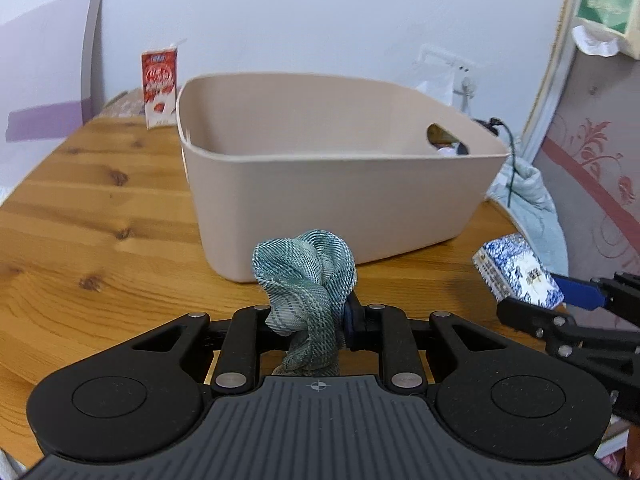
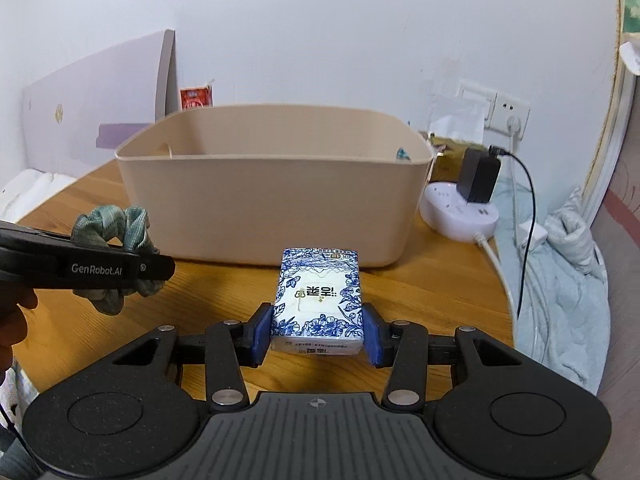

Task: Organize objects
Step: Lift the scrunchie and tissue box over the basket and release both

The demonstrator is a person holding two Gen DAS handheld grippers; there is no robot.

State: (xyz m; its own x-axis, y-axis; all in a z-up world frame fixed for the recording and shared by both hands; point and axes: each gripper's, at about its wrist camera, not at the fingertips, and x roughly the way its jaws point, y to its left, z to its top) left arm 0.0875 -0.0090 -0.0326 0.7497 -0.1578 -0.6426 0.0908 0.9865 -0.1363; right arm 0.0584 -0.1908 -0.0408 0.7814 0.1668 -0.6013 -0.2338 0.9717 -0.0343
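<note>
My left gripper is shut on a green plaid scrunchie and holds it above the wooden table, just in front of the beige plastic bin. The scrunchie and left gripper also show at the left of the right wrist view. My right gripper is shut on a blue-and-white tissue pack, held above the table in front of the bin. The pack and right gripper appear at the right of the left wrist view. I cannot see the bin's floor.
A red milk carton stands behind the bin at the back left. A white power strip with a black charger and cables sits right of the bin. A light blue cloth lies off the table's right edge.
</note>
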